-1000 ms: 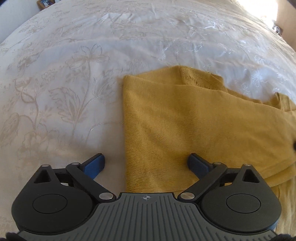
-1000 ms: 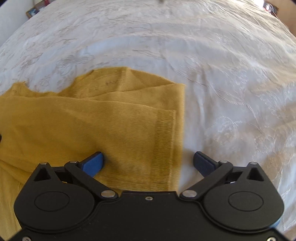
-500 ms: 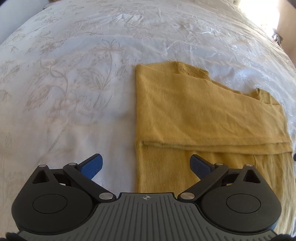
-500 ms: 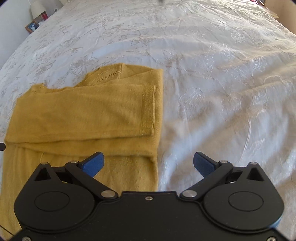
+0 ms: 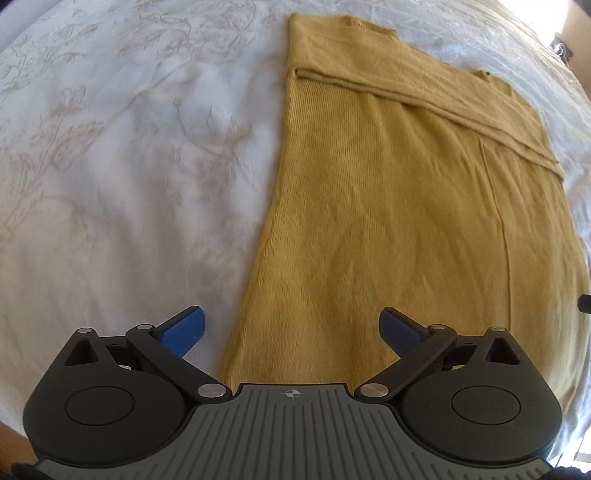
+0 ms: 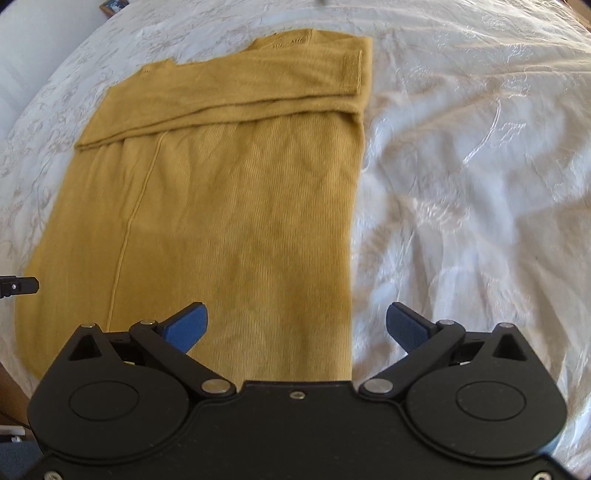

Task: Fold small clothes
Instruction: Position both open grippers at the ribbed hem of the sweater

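A mustard-yellow knit sweater (image 5: 388,206) lies flat on the white bedspread (image 5: 129,184), its sleeves folded across the far end as a band (image 5: 424,92). My left gripper (image 5: 291,328) is open and empty, above the near left edge of the sweater, its fingers straddling that edge. The sweater shows in the right wrist view (image 6: 221,206) with the folded sleeve band (image 6: 258,96) and ribbed cuff at the far right. My right gripper (image 6: 297,325) is open and empty, straddling the near right edge of the sweater.
The embroidered white bedspread (image 6: 461,184) spreads wrinkled around the sweater. A picture frame (image 6: 112,5) stands beyond the far left of the bed. A tip of the other gripper (image 6: 18,286) shows at the left edge of the right wrist view.
Both grippers have drawn back from the folded sleeves toward the near hem, still open. The whole sweater body now shows ahead of them.
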